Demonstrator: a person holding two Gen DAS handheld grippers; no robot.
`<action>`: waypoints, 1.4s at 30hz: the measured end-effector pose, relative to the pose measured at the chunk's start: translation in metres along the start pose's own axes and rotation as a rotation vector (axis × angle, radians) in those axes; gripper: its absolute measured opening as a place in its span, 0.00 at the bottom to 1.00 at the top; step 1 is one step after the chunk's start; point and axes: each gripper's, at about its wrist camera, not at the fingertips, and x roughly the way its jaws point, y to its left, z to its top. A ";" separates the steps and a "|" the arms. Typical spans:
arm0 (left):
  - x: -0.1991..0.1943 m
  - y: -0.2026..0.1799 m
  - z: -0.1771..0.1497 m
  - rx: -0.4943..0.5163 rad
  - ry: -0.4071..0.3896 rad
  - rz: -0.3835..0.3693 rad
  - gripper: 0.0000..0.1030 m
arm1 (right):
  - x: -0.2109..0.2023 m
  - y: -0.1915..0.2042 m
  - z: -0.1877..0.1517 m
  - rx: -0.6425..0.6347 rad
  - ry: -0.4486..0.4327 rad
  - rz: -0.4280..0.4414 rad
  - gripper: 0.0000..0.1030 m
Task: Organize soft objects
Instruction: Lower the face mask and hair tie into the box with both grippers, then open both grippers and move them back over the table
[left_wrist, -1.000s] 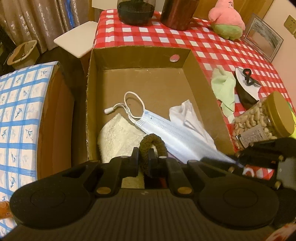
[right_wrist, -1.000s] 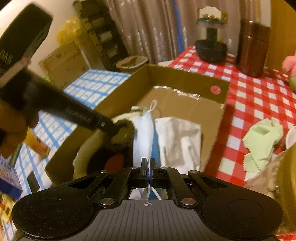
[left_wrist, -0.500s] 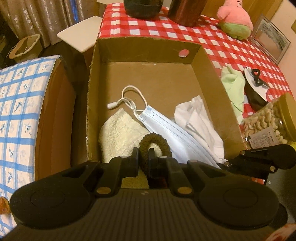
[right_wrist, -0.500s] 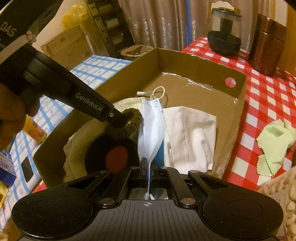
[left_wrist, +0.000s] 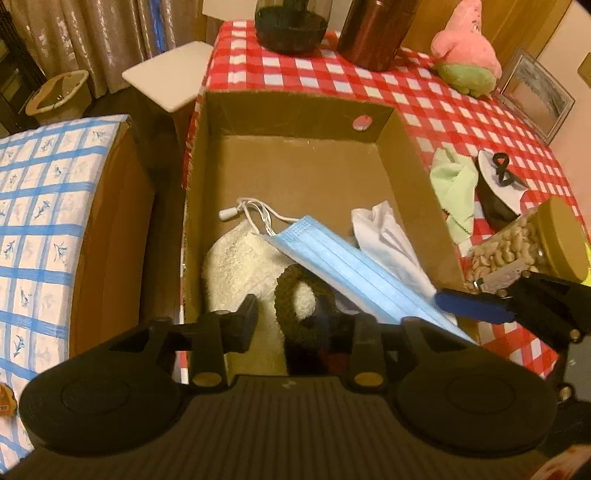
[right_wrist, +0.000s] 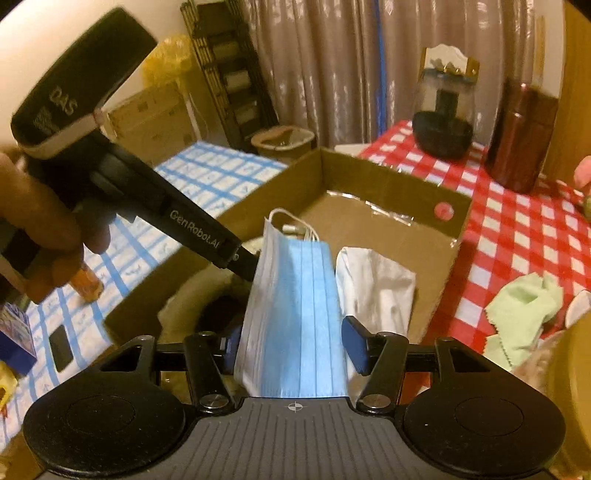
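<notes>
A cardboard box (left_wrist: 295, 110) on the red checked table holds a cream towel (left_wrist: 236, 266), a white cloth (left_wrist: 384, 236), a blue face mask (left_wrist: 343, 273) and a dark brown scrunchie (left_wrist: 295, 295). My left gripper (left_wrist: 291, 314) is open above the box's near end, with the scrunchie lying loose between its fingers on the towel. My right gripper (right_wrist: 295, 332) is open, and the mask (right_wrist: 295, 302) lies flat between its fingers, its loops (right_wrist: 295, 225) reaching into the box (right_wrist: 388, 177). The right gripper also shows in the left wrist view (left_wrist: 480, 306) at the mask's near end.
On the table right of the box lie a green cloth (left_wrist: 452, 184), a jar of cashews (left_wrist: 524, 243) and a dark dish with a hair tie (left_wrist: 498, 184). A pink plush (left_wrist: 467, 55), a brown canister (left_wrist: 373, 29) and a dark pot (left_wrist: 291, 26) stand at the back. A blue checked surface (left_wrist: 44, 206) lies left.
Both grippers have opened. The left one let go of the scrunchie onto the towel, and the right one let go of the mask, which now lies flat instead of edge-on.
</notes>
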 end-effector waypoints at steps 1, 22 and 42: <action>-0.004 -0.001 -0.001 0.000 -0.008 0.002 0.33 | -0.005 0.001 0.000 -0.005 -0.003 -0.004 0.55; -0.117 -0.043 -0.071 -0.134 -0.247 -0.002 0.64 | -0.160 -0.006 -0.053 0.075 -0.147 -0.147 0.55; -0.141 -0.165 -0.135 -0.085 -0.421 -0.014 0.77 | -0.282 -0.078 -0.134 0.300 -0.165 -0.384 0.55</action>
